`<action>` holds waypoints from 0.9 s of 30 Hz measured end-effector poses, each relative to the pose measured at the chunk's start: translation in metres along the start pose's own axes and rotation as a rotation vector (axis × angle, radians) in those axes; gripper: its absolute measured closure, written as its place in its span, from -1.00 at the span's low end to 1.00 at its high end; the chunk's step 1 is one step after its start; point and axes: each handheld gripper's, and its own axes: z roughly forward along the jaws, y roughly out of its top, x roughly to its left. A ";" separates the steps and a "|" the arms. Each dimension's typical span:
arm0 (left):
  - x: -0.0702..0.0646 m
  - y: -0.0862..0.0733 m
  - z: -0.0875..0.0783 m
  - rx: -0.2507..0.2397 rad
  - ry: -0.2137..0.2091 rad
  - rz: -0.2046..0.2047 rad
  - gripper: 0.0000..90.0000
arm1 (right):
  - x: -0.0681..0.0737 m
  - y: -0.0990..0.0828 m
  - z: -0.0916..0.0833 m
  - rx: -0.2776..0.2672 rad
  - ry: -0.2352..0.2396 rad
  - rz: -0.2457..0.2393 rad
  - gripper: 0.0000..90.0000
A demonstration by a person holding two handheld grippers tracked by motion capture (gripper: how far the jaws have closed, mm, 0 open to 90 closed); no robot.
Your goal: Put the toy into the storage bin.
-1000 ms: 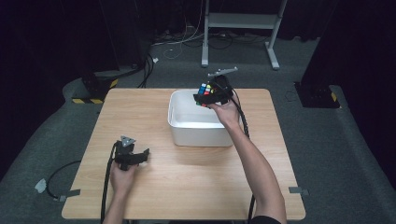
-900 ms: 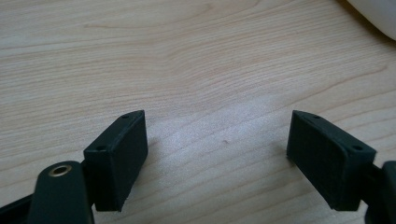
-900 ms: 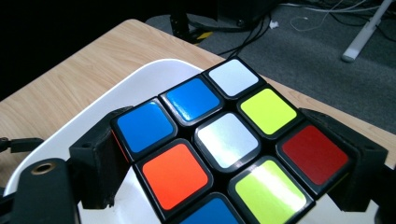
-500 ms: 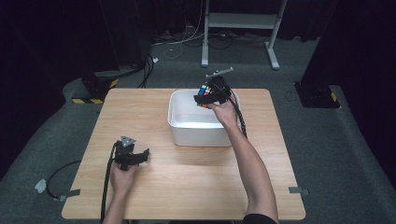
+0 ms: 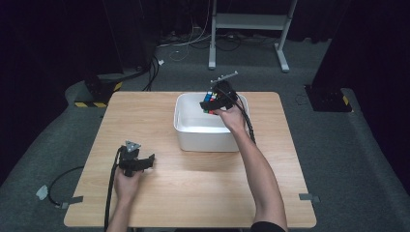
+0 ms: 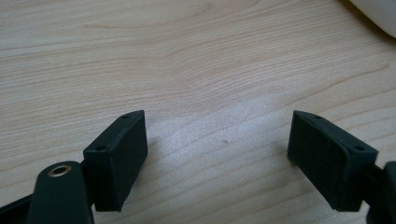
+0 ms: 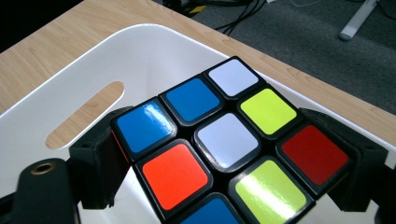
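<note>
The right gripper point(image 7: 229, 158) view reveals the puzzle cube point(image 7: 229, 144) clamped corner-forward between its jaws (over the white bin point(image 7: 60, 93)); the left gripper point(image 6: 217, 154) gapes empty.

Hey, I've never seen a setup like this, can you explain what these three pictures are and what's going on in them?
There is no robot here: a person at a wooden table holds a hand-operated gripper in each hand. The high view comes from a fixed camera above, looking down on the table. The other two pictures come from small cameras riding on each gripper, looking along its two black jaws.

On the table stands a white plastic bin with a handle slot. The right gripper holds a Rubik's cube clamped between its jaws above the bin. The left gripper rests low over bare wood near the table's front left, its jaws open with nothing between them.
</note>
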 end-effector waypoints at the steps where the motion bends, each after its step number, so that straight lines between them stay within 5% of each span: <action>1: 0.000 0.000 0.000 0.000 0.000 0.000 -0.56 | 0.000 0.000 0.000 0.000 0.000 0.000 -0.67; 27: 0.000 0.000 0.000 -0.001 -0.003 0.000 -0.55 | 0.004 -0.004 -0.009 0.008 0.018 -0.011 -0.67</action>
